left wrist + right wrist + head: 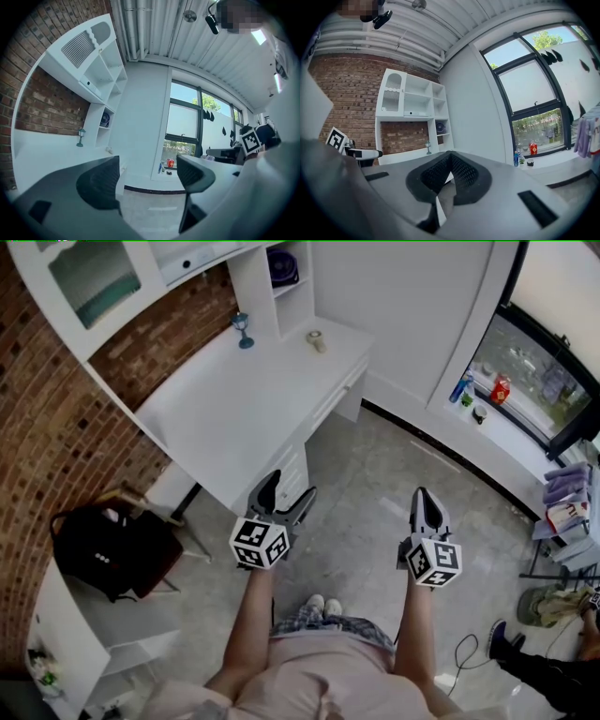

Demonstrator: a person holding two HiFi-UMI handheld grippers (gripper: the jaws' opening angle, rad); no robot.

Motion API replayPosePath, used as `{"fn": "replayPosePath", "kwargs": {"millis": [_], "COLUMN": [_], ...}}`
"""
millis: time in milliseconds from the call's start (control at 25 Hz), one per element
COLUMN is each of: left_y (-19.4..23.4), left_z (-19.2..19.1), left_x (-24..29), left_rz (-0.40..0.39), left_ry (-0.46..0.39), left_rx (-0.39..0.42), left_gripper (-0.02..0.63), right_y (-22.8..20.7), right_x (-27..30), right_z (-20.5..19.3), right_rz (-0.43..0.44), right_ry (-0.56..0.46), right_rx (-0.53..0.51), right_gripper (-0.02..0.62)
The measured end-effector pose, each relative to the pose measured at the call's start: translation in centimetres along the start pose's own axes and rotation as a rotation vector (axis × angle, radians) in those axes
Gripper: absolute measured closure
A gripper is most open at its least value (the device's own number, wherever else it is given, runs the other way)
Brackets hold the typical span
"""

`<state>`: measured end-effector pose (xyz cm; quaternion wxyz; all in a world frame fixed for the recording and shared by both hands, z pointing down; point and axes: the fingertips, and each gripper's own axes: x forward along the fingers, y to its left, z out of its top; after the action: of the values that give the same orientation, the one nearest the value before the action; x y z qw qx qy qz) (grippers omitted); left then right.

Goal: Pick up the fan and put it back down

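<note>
Left gripper (pixel 289 493) wide and empty, right gripper (pixel 427 501) pinched together, both well apart from the fan (pixel 283 266) in its shelf cubby (pixel 292 292). A careless reach could clip the shelf cubby and topple the fan.

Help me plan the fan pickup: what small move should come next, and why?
Probably step toward the white desk, leading with the left gripper. The fan sits in a shelf cubby above it, far off; both grippers hover over the floor. Left jaws stand open and empty, right gripper shut.
</note>
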<state>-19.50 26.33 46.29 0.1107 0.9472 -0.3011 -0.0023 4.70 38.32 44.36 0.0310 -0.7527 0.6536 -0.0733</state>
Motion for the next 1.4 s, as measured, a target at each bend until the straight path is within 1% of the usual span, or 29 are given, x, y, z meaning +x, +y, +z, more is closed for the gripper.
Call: {"fn": "replayPosePath", "kwargs": {"millis": [280,520,880,1080,1240,1320,1400], "left_y": [1.9,3.4,4.5,6.6,9.1,11.0,13.3], "left_z": [0.2,0.2,0.3,0.0,0.2,0.9,1.8], "left_x": [1.6,2.5,6.0,9.4,13.7,17.0,21.0], "left_rz": [-0.024,-0.015,-0.024,0.000,0.019,0.041,0.067], "left_ry": [0.006,0.015,0.018,0.028,0.017,-0.007,-0.027], "left_rx": [0.018,0.023,0.023,0.029,0.028,0.030,0.033], "left_gripper": [0.241,0.241,0.241,0.241,0.241,0.241,0.241], "right_y": [0.6,1.3,-0.2,-1.5,-3.5,-4.8,-6.1], "right_x": [2.2,3.7,7.3,11.6,16.6,20.8,26.1], "right_z": [-0.5,-1.0,-1.1,-1.6,-1.8,-1.3,-0.5], "right_rz": [-0.012,-0.008,-0.002,0.023,0.035,0.061,0.095], "right_ry": [-0.008,-0.001,0.014,0.020,0.011,-0.004,-0.017], "right_rx": [0.011,0.014,0.017,0.023,0.037,0.033,0.026], "right_gripper": [0.580,0.580,0.580,0.580,0.580,0.580,0.580]}}
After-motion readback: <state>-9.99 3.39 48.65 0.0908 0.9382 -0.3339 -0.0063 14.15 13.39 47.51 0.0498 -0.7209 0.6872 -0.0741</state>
